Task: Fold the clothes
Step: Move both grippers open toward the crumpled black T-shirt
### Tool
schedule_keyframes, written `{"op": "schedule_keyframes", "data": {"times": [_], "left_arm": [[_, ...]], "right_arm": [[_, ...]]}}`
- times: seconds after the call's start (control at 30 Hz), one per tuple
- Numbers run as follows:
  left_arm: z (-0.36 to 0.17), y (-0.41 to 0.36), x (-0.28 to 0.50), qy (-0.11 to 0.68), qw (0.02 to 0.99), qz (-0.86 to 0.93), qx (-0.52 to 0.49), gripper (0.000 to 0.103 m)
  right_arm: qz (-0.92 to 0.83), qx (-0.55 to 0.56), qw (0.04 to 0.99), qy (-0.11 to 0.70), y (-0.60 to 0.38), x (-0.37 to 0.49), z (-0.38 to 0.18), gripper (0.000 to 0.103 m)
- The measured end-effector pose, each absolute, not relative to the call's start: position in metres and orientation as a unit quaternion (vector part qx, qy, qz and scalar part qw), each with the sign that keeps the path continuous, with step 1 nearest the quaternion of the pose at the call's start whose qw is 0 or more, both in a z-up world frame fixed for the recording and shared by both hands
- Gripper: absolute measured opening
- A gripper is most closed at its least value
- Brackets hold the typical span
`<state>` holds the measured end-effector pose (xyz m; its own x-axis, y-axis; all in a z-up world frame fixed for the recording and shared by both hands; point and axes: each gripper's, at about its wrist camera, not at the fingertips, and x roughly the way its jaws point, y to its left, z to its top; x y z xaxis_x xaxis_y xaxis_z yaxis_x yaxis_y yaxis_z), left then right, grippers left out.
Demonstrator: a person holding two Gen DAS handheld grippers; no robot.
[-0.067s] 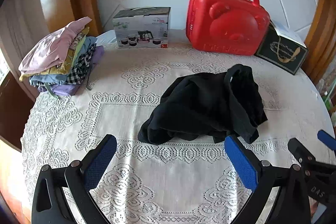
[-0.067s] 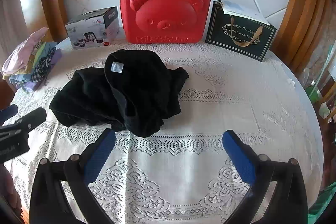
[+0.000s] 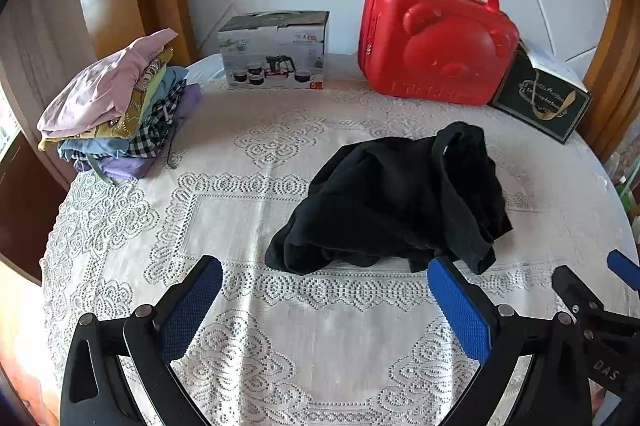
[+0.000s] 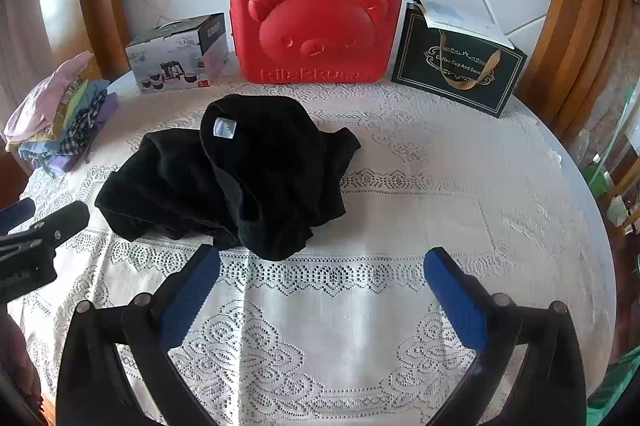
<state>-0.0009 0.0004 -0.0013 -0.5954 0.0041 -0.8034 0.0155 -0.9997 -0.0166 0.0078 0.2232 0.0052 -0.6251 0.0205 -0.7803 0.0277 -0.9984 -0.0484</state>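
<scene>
- Both tongs are spread wide and hold nothing: my left tongs (image 3: pixel 324 300) hang over the lace cloth just before the black garment, and my right tongs (image 4: pixel 322 290) hang over the cloth a little to the right of it.
- Between the blue pads (image 4: pixel 456 300) of each pair I see only the lace tablecloth (image 4: pixel 420 226); no fabric is caught there.
- One black garment (image 3: pixel 396 202) lies near the middle of the round counter (image 4: pixel 600 226), crumpled in a loose heap. Its edges are turned over each other, and a small white label (image 4: pixel 224 127) shows on the upper part in the right wrist view.
- As it lies now, this garment is not folded. No flat panel and no straight edge is visible.
- At the far left edge of the counter there is a stack of clothes (image 3: pixel 116 110), with a pink piece on top and yellowish, blue, checked and purple pieces under it. They look folded and piled, though not very neatly.
- So I judge that part of the work is already there in that pile, and the black piece is what remains: it needs to be opened flat, folded, and then probably set on the pile.
- Behind the garment, by the wall, stand a tea set box (image 3: pixel 276 50), a red bear case (image 4: pixel 316 22) and a dark gift bag (image 4: pixel 460 66). They are well apart from the garment.
</scene>
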Motion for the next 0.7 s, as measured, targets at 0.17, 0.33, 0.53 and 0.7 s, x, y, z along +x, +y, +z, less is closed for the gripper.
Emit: {"op": "schedule_keyframes", "data": {"times": [0.17, 0.33, 0.53, 0.7], "left_arm": [[-0.0038, 0.0008, -0.0024, 0.008, 0.003, -0.890, 0.455, 0.103], [-0.0063, 0.0016, -0.0039, 0.006, 0.002, -0.888, 0.460, 0.103], [-0.0089, 0.0032, -0.0052, 0.005, 0.001, -0.886, 0.463, 0.103], [-0.0087, 0.0029, -0.0046, 0.001, 0.002, -0.886, 0.463, 0.103]], "right_arm": [[-0.901, 0.432, 0.001, 0.029, 0.2250, 0.0065, 0.0046, 0.103], [-0.901, 0.433, 0.000, 0.032, 0.2202, 0.0089, 0.0066, 0.103], [-0.899, 0.437, 0.002, 0.031, 0.2198, 0.0074, 0.0063, 0.103], [-0.898, 0.439, 0.003, 0.031, 0.2208, 0.0064, 0.0061, 0.103]]}}
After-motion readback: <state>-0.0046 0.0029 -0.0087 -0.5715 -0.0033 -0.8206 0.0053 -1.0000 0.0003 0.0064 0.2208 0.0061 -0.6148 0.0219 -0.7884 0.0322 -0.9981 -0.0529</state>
